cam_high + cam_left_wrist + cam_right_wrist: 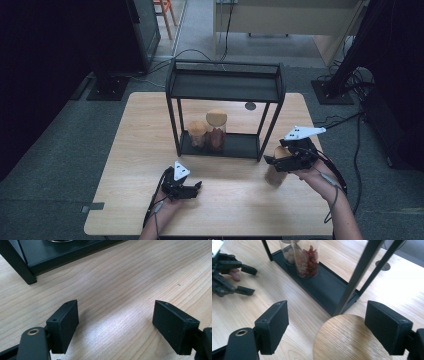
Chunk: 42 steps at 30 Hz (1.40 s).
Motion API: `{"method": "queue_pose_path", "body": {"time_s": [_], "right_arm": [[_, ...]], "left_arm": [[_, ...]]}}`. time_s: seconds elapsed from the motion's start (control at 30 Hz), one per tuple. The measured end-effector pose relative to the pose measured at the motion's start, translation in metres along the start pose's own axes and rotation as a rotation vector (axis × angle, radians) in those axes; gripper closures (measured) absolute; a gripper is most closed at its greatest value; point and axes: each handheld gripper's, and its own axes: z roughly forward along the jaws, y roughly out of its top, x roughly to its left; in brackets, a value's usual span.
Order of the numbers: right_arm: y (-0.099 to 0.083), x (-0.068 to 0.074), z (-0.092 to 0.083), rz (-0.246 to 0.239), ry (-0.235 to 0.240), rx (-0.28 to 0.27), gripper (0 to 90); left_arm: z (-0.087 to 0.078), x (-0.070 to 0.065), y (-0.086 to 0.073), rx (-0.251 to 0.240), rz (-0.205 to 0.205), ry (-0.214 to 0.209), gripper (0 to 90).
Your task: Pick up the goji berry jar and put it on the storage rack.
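Hovering over wooden-lidded jar [348, 338], right gripper [332, 327] spread wide, jar body hidden beneath lid, right of rack [225, 90]. Left gripper [116, 325] wide, empty, before rack.

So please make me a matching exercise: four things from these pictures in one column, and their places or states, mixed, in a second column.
Things:
1. left claw
2. jar with wooden lid
3. jar with red contents
4. black rack

Places or states:
a. stands on the rack's bottom shelf
b. open above bare table, holding nothing
c. stands at the back middle of the table
d. on the table at the rack's right front corner, under the open right claw

Pairs: 1-b, 2-d, 3-a, 4-c
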Motion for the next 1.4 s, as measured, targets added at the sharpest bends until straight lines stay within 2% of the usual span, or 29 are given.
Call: {"method": "queue_pose_path", "body": {"time_s": [0.8, 1.4], "right_arm": [[-0.014, -0.013, -0.005, 0.009, -0.075, 0.013, 19.3], [-0.028, -0.011, 0.005, 0.017, -0.085, 0.035, 19.3]], "left_arm": [[0.000, 0.000, 0.000, -0.003, -0.002, 0.003, 21.5], [0.000, 0.000, 0.000, -0.001, 0.002, 0.007, 21.4]]}}
